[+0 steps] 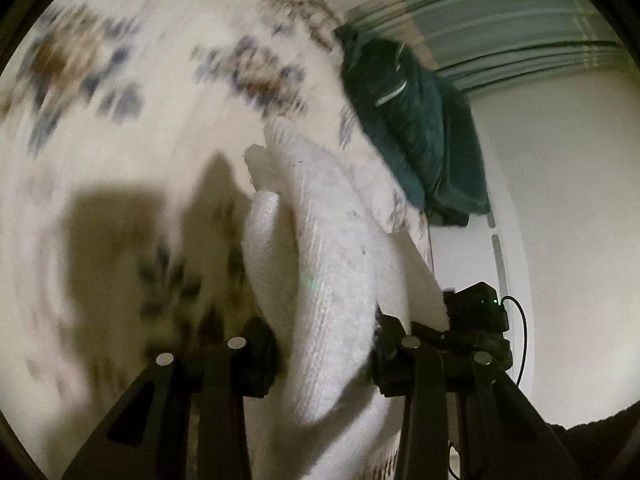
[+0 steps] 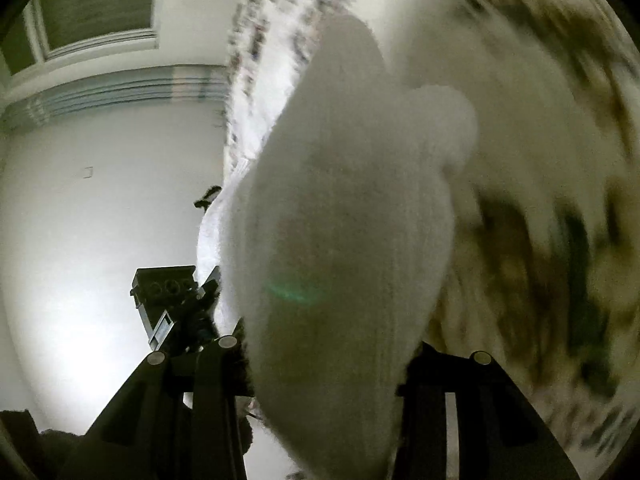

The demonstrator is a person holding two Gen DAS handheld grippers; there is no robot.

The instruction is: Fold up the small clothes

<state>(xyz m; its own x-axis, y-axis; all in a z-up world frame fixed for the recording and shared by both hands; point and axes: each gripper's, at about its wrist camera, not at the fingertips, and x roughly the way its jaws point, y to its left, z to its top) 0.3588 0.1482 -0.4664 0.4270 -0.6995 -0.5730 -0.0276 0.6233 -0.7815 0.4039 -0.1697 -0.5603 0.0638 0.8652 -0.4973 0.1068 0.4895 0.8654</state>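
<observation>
White knitted garment [image 1: 320, 280] hung between my two grippers above the flowered bedsheet [image 1: 120, 120]. My left gripper [image 1: 324, 356] was clamped on it, and my right gripper [image 2: 324, 364] pinched it too [image 2: 340, 240].

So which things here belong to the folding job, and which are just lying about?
In the job:
- white knit garment, gripped by both
- left gripper
- right gripper

Lying about:
- dark teal cloth
- floral bedspread underneath
- window blind

Premises: a home bedroom. Evidence: floral bedspread [image 1: 120, 80], dark green garment [image 1: 416, 128] at its edge, plain white wall [image 2: 100, 200], window [image 2: 96, 4].
</observation>
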